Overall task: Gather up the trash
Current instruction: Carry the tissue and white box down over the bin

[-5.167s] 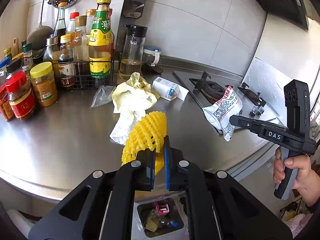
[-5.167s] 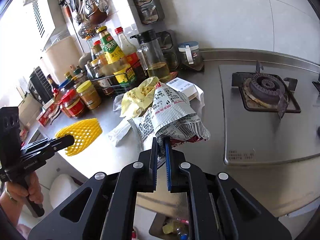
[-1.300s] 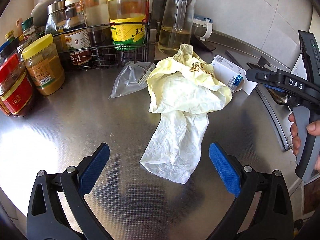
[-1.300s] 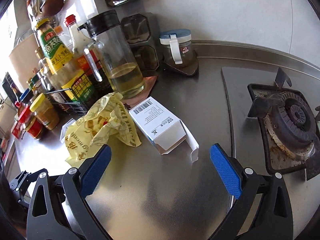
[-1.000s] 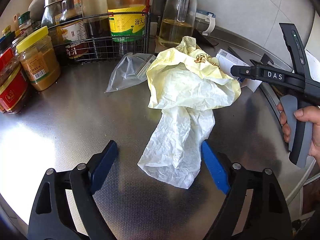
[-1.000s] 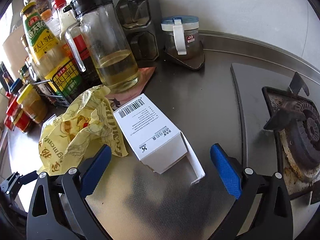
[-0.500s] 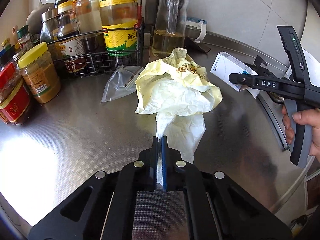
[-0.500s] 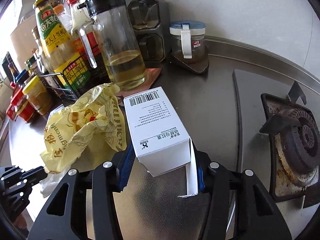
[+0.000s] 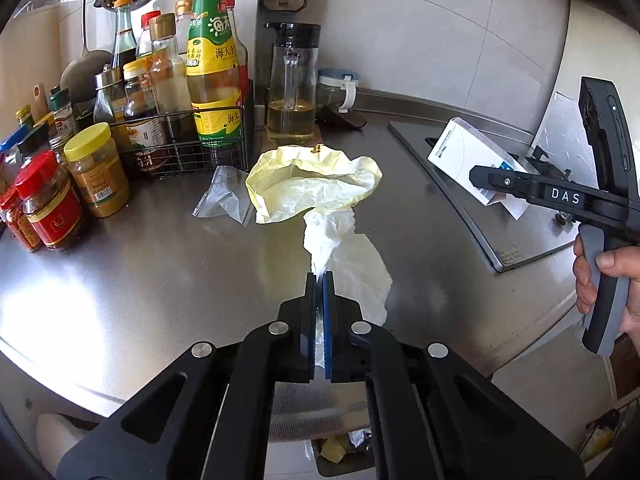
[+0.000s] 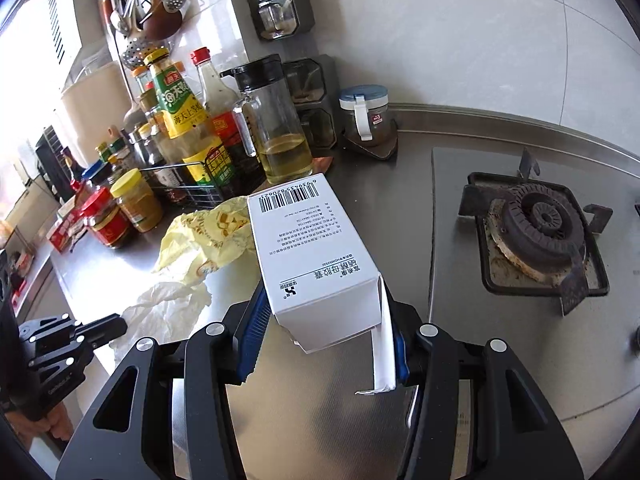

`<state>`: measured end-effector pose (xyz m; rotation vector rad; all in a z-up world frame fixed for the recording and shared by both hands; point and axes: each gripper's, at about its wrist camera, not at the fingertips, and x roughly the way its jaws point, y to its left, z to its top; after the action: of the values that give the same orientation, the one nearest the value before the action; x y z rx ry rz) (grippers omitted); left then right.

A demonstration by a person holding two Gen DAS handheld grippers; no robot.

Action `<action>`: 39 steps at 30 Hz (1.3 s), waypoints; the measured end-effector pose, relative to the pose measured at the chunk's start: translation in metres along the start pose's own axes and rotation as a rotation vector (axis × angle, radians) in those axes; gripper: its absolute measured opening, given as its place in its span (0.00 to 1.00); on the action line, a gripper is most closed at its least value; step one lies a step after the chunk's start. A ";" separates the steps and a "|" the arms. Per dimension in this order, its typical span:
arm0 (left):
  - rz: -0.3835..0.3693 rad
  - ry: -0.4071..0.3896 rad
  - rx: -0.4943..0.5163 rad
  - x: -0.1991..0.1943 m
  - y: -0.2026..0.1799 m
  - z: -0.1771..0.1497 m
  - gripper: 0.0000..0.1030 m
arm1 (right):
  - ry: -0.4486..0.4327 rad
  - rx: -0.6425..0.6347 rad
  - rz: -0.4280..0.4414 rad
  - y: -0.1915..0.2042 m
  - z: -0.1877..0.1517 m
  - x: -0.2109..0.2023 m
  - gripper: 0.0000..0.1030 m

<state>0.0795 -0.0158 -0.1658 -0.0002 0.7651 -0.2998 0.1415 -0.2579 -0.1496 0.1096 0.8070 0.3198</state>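
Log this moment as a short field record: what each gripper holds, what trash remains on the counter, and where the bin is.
left gripper: shut on the white tissue, lifting its near end
right gripper: shut on the white carton, raised off the countertop
carton state: end flap hanging open, barcode side up
trash on counter: yellow wrapper against the tissue; clear plastic bag beside the wire rack
bin: below the counter's front edge, with trash visible inside
nearby: gas burner to the right
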 end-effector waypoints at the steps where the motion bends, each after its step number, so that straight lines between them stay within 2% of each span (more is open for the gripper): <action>1: -0.007 -0.006 0.000 -0.008 -0.003 -0.003 0.01 | 0.001 0.001 0.001 0.002 -0.006 -0.006 0.50; 6: -0.036 -0.033 0.013 -0.042 -0.014 -0.018 0.01 | 0.011 0.001 0.015 0.018 -0.043 -0.042 0.50; 13: -0.063 -0.019 0.071 -0.072 -0.029 -0.057 0.01 | 0.027 0.030 0.036 0.034 -0.100 -0.088 0.50; 16: -0.079 0.022 0.087 -0.074 -0.031 -0.080 0.01 | 0.058 0.038 0.041 0.040 -0.128 -0.097 0.50; 22: -0.100 0.126 0.105 -0.071 -0.031 -0.129 0.01 | 0.179 0.024 0.071 0.049 -0.184 -0.094 0.50; 29: -0.092 0.257 0.068 -0.028 -0.024 -0.172 0.01 | 0.343 0.029 0.047 0.046 -0.245 -0.050 0.50; 33: -0.082 0.354 0.057 0.016 -0.023 -0.199 0.01 | 0.422 0.042 0.016 0.041 -0.279 -0.013 0.50; 39: -0.088 0.492 -0.011 0.083 -0.021 -0.241 0.01 | 0.525 0.097 -0.023 0.029 -0.327 0.040 0.50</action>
<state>-0.0340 -0.0316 -0.3941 0.0306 1.2577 -0.3850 -0.0766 -0.2253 -0.3961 0.1087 1.3441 0.2907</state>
